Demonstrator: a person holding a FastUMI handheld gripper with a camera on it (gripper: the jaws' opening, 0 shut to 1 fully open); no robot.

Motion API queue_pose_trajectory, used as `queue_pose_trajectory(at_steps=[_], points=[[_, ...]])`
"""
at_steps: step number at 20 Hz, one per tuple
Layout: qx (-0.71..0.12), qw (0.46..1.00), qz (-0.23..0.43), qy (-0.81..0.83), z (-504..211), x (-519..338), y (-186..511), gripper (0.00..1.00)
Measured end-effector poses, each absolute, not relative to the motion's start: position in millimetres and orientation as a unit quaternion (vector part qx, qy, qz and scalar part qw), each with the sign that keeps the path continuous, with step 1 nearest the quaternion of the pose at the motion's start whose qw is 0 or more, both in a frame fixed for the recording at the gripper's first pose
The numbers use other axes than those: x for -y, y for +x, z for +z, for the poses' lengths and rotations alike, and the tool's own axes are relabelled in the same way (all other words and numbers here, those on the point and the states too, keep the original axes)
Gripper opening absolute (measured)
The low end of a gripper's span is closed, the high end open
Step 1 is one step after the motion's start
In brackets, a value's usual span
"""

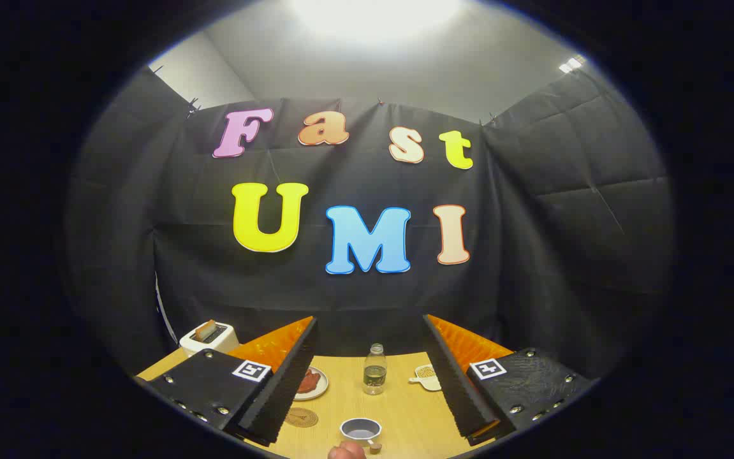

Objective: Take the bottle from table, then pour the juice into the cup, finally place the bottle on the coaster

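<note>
A small clear bottle [374, 371] with a little dark juice at its bottom stands upright on the wooden table [405, 408], beyond my fingers and midway between them. A grey cup [360, 429] sits nearer, between the fingers and below the bottle. A round brown coaster [301, 417] lies left of the cup, close to the left finger [277, 382]. My gripper [370, 382] is open wide, held above the table with nothing between its fingers.
A plate [312, 382] with red food lies by the left finger. A small white dish [427, 377] with something pale in it sits by the right finger. A white toaster [208, 336] stands at the back left. A fingertip [346, 451] shows near the cup.
</note>
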State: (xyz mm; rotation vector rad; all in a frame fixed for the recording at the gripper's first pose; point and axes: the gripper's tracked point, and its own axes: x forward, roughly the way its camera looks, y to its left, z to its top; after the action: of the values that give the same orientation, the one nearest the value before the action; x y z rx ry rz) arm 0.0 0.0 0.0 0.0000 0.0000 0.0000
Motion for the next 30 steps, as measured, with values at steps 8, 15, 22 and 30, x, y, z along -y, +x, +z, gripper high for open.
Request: queue_pose_trajectory(at_steps=[8, 15, 22, 30], points=[[-0.006, 1.000, 0.020, 0.004, 2.3, 11.6, 9.2, 0.98], [-0.018, 0.999, 0.032, 0.000, -6.0, 14.0, 15.1, 0.98], [-0.019, 0.999, 0.013, -0.028, -24.8, -5.9, 22.2, 0.98], [-0.025, 0.999, 0.025, -0.036, -77.0, -55.9, 13.8, 0.98]])
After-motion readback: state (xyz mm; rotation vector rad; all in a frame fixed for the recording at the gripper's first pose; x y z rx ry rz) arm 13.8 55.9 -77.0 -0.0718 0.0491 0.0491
